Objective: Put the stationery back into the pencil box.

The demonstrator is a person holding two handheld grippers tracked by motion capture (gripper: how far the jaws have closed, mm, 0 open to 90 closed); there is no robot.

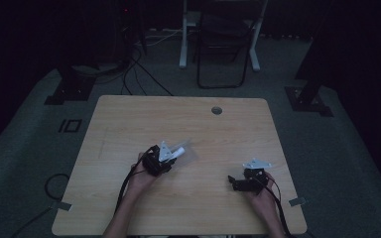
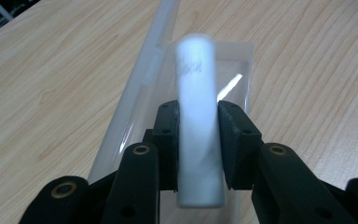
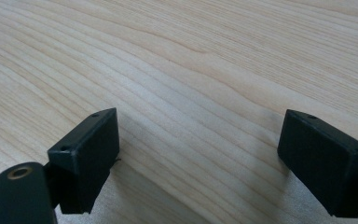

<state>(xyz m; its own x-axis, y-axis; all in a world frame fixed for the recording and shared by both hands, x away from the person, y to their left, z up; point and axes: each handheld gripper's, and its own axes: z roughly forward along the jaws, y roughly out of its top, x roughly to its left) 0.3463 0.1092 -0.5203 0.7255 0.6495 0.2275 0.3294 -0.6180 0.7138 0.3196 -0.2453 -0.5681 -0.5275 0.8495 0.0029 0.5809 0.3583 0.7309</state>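
A white cylinder (image 2: 199,121), smooth like a stick or small tube with a faint dark marking near its far end, sits pinched between the two black fingers (image 2: 235,140) of the left gripper (image 2: 198,144); the pads press on its sides about halfway along, so one end juts out past the fingertips and the other reaches back toward the gripper body. From above, the same white cylinder (image 1: 177,151) pokes out to the right of the left gripper (image 1: 158,159), angled slightly away from the person. Directly under it lies a clear plastic case (image 2: 140,93), opened flat on the worktop (image 2: 51,70), with one long transparent edge running away from the fingers and a glint of light on its panel; whether the cylinder touches the case I cannot tell. In the high view the case (image 1: 188,151) is a pale sheen beside the gripper, a little left of the middle of the wooden worktop (image 1: 129,124). The left hand (image 1: 141,176) wraps the gripper from behind. Well apart, toward the near right, the right hand (image 1: 260,191) holds the right gripper (image 1: 235,182), and its fingers (image 3: 86,154) are spread wide with bare wood grain between them, low over the worktop (image 3: 191,60). Beyond the far edge stands a dark folding chair (image 1: 223,44) on the grey floor (image 1: 25,129).
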